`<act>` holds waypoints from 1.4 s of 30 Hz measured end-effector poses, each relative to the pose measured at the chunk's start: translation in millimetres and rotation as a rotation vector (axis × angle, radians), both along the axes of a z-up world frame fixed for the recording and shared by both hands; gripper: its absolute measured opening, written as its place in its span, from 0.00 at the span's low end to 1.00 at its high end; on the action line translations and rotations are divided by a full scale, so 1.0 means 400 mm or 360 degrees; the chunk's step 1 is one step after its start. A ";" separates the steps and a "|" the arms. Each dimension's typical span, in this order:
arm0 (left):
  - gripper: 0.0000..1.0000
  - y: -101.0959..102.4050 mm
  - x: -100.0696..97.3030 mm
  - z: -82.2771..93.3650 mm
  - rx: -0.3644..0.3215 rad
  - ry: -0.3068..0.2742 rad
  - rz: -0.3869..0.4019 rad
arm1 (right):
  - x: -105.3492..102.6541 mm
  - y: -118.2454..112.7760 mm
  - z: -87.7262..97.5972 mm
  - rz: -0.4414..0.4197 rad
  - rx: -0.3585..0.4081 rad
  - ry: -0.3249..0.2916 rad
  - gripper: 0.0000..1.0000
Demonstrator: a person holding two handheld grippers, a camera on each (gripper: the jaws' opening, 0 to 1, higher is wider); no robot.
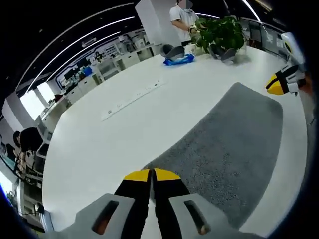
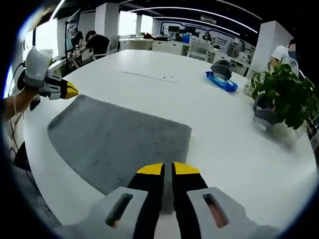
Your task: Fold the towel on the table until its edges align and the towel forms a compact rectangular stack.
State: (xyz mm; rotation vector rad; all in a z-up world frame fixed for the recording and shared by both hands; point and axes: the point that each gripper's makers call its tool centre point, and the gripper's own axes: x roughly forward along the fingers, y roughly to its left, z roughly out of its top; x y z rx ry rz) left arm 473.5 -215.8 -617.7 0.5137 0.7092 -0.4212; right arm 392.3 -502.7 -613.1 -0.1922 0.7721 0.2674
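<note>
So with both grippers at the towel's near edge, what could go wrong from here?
1. The left gripper looks shut right at the grey towel corner; whether cloth sits between its jaws is unclear, so a lift might leave that corner behind.
2. The right gripper has a narrow gap, perhaps pinching little cloth; uneven lifting could skew the edges.
3. The towel's side lies near the table rim, so dragging may pull it off.

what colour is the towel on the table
Plain grey towel, seen best in the right gripper view.

I am seeing a white table [image 2: 224,144]; a grey towel [image 2: 119,142], a blue bag [image 2: 222,81] and a plant [image 2: 286,97] are lying on it.
</note>
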 end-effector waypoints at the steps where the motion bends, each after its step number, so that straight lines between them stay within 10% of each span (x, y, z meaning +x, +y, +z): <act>1: 0.01 0.000 -0.004 -0.010 -0.0003 0.0034 0.0011 | -0.004 0.001 -0.002 -0.0004 0.0002 0.0007 0.02; 5: 0.01 -0.015 -0.033 -0.061 -0.0030 0.0217 0.0006 | -0.040 0.007 -0.036 -0.0025 -0.0018 0.0089 0.00; 14: 0.01 -0.020 -0.035 -0.082 0.0034 0.0154 -0.0081 | -0.078 -0.004 -0.124 0.0017 -0.0053 0.0387 0.00; 42: 0.01 -0.024 -0.032 -0.091 0.0116 0.0350 -0.0177 | 0.005 -0.016 -0.122 0.0237 -0.0195 0.0542 0.00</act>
